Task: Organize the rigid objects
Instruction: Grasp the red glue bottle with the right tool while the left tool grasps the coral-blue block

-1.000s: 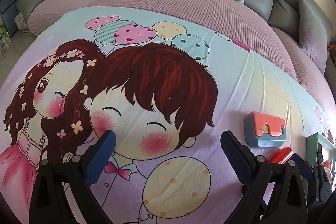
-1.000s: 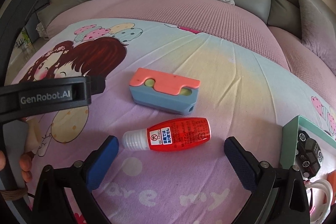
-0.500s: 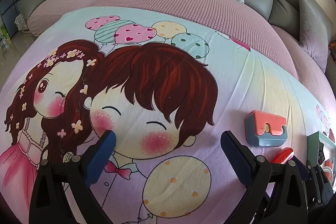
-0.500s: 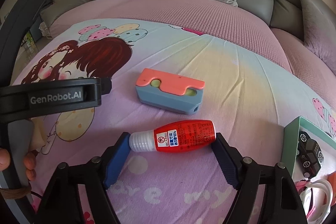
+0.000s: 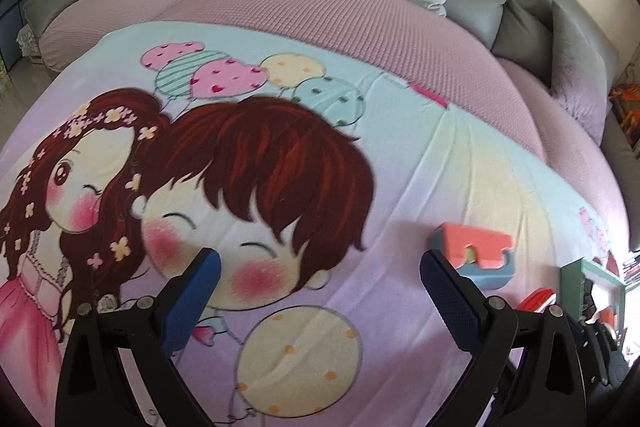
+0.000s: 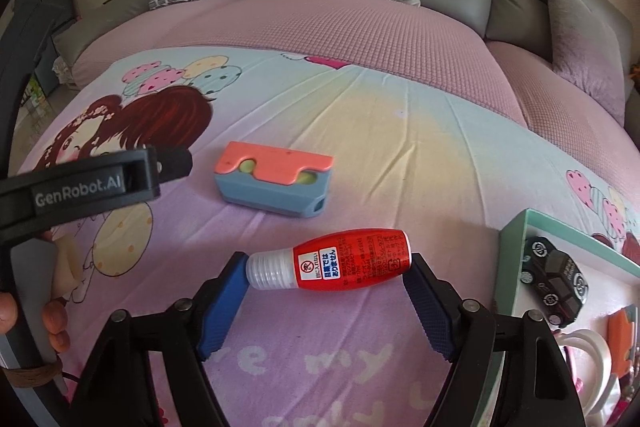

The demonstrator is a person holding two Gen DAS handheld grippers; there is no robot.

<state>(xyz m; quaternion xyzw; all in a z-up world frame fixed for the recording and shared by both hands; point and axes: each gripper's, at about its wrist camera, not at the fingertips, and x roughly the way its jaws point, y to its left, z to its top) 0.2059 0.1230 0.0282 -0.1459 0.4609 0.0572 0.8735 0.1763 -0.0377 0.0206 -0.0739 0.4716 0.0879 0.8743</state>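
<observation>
The step in hand is judged to be the pick-up of the red bottle [image 6: 348, 261]: the right gripper [image 6: 327, 277] has its two blue pads pressed against the bottle's ends, one at the clear cap and one at the base, so the bottle is clamped lengthwise, lying on its side on the cartoon blanket [image 6: 400, 155]. Whether it has left the cloth cannot be told. The left gripper [image 5: 318, 291] is spread wide and holds nothing; it hangs over the printed boy's face, well apart from any object. The next move appears to call for a lift and a carry to the right, toward the green-rimmed box [image 6: 516, 239] that stands just beside the bottle, then a release inside it. An end-to-end grip on a rounded bottle may slip or pivot, so a level carry seems advisable. Count on the blanket: one red bottle and one blue-and-orange block [image 6: 274, 183], the block lying beyond the bottle and apart from it. Count in the box, as far as visible: one black toy car [image 6: 556, 277], one white ring-shaped item [image 6: 588, 351] and one orange item [image 6: 620, 341], the last cut off at the edge.
</observation>
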